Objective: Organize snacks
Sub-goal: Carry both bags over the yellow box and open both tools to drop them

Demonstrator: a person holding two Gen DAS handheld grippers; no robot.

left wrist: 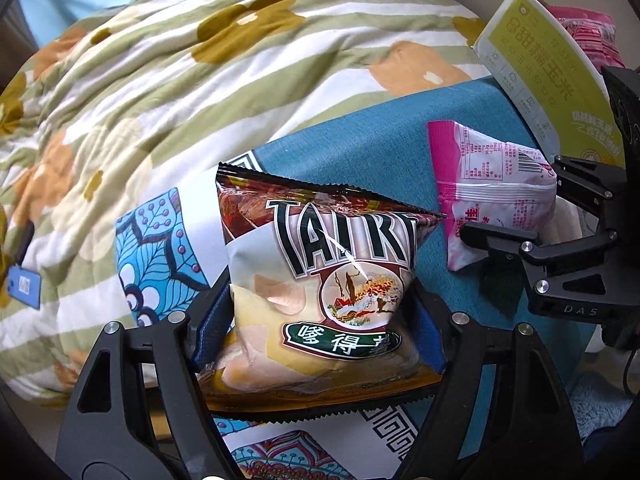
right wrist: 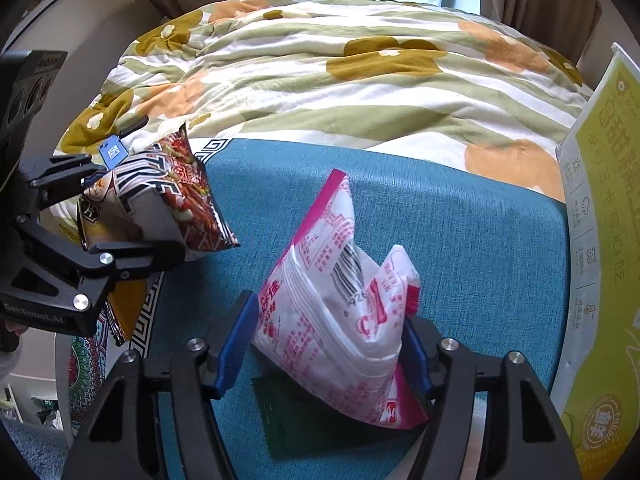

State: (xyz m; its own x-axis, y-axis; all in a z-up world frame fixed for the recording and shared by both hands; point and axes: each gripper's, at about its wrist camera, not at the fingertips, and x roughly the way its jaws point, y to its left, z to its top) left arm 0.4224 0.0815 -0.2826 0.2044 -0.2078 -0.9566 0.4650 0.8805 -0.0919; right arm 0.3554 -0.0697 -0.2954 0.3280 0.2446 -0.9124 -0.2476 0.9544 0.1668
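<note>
Behind a teal woven cloth-covered desk (right wrist: pixel 460 232), a floral quilt (right wrist: pixel 340 80) is bunching. Left tongs (left wrist: pixel 320 320) are clamping a brown-and-white crinkly chip bag (left wrist: pixel 320 264) at nine o'clock; right tongs (right wrist: pixel 328 340) are clamping a pink-and-white plastic snack pouch (right wrist: pixel 340 312) centrally. Slippery, puffy film risks sliding free or bursting under pressure.

Right gripper (right wrist: pixel 326 344) clamps pink bag (right wrist: pixel 340 312) over teal cloth (right wrist: pixel 460 240); left gripper (right wrist: pixel 132 216) grips chip bag (right wrist: pixel 160 196).
</note>
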